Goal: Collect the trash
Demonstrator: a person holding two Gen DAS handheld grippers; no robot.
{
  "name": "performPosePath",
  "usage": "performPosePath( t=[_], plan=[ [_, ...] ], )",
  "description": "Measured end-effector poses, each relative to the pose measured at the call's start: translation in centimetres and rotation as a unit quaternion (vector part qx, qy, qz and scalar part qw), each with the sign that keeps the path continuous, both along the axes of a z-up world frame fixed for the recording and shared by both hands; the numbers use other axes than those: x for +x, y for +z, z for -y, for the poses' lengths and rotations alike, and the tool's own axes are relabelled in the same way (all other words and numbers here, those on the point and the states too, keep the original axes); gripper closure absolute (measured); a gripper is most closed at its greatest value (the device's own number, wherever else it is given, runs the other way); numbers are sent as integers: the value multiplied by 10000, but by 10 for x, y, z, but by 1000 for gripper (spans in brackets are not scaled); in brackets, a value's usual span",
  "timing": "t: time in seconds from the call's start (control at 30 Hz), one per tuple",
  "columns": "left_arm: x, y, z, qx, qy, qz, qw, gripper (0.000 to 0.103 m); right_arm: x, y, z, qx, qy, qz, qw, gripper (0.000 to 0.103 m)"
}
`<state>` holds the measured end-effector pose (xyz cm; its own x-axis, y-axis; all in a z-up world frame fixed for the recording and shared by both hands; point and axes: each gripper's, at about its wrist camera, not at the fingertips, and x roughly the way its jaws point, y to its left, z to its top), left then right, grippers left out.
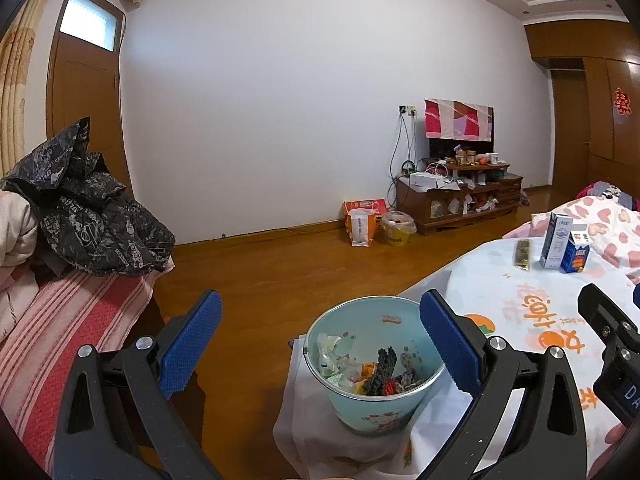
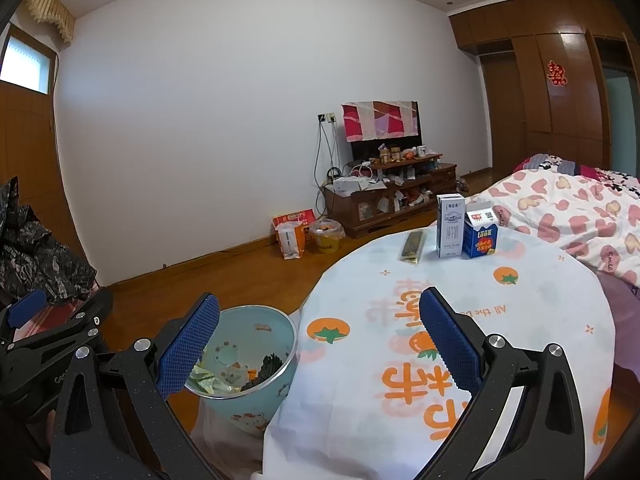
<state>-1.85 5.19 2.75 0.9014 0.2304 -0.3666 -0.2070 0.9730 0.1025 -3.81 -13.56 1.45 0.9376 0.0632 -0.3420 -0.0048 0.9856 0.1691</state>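
A light blue bucket [image 1: 372,360] holding wrappers and scraps stands beside the table on a white-covered stand; it also shows in the right wrist view [image 2: 256,364]. My left gripper [image 1: 320,344] is open and empty above the bucket. My right gripper [image 2: 320,340] is open and empty over the table's near edge. On the table's far side stand a white milk carton [image 2: 450,226], a blue carton [image 2: 480,236] and a flat dark wrapper [image 2: 412,246]. The cartons also show in the left wrist view: the white carton [image 1: 556,240] and the blue carton [image 1: 576,252].
The round table has a white cloth with orange print [image 2: 500,320]. A bed with a heart-print quilt [image 2: 568,216] lies to the right. A black jacket [image 1: 88,208] lies on a striped seat at left. A TV cabinet [image 2: 388,200] and bags [image 2: 292,236] stand by the far wall.
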Motion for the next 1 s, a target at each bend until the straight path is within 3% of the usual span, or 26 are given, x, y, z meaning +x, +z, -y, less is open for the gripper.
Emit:
performPosePath(
  t=[1.0],
  plan=[
    [-2, 1, 1, -10, 4, 10, 10000, 6, 1, -1, -1, 24, 19, -26, 10000, 5]
  ],
)
